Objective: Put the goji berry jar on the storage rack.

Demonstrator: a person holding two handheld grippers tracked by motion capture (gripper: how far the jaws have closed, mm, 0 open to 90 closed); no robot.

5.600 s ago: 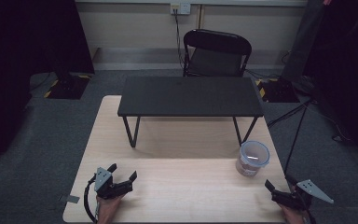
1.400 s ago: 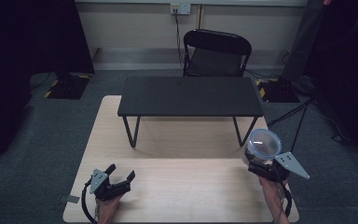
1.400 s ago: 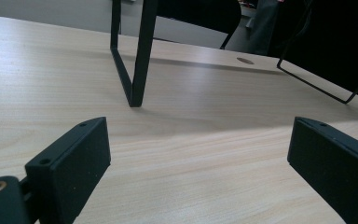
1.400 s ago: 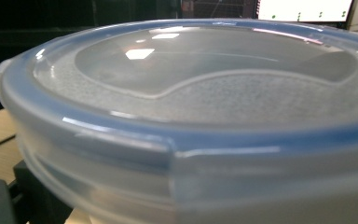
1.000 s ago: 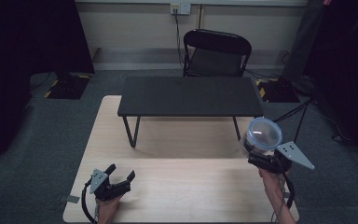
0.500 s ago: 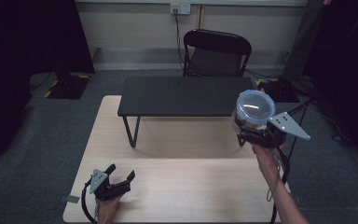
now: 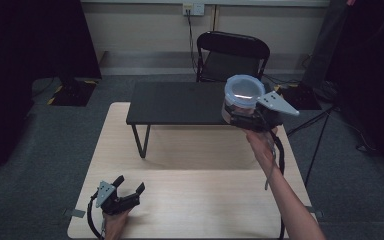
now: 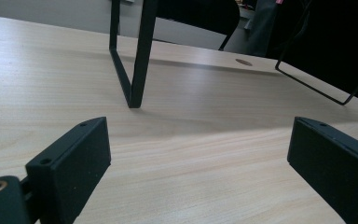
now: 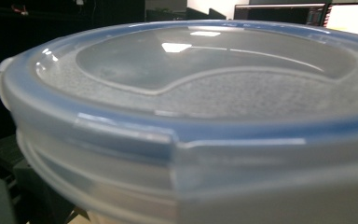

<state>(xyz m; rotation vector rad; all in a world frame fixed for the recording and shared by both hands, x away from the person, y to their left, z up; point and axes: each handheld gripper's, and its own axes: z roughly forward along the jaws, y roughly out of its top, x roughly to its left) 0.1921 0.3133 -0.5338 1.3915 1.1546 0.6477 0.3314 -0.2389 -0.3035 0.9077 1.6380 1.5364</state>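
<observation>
1. Over the right end of the small black table (image 7: 180,102), a clear plastic tub (image 7: 242,100) with a blue-rimmed lid is held up in the air by the right gripper (image 7: 247,121), which is clamped on the tub's lower side.
2. The tub is kept pretty much upright, lid on top, and a light is reflected off the lid.
3. In the right gripper view, the tub (image 9: 191,130) is seen super close, with the lid's blue rim and a little tab at the front; the jaws themselves are hidden behind it.
4. The person's right forearm (image 7: 285,195) is stretched forward from the bottom edge of the high view.
5. Down at the near left corner of the wooden table (image 7: 205,200), the left gripper (image 7: 128,191) is rested low with its jaws spread apart and nothing held between them.
6. In the left gripper view, one leg of the black table (image 8: 137,56) is seen ahead, planted on the wooden table (image 8: 205,154).
7. A black chair (image 7: 232,57) is parked behind the black table.
</observation>
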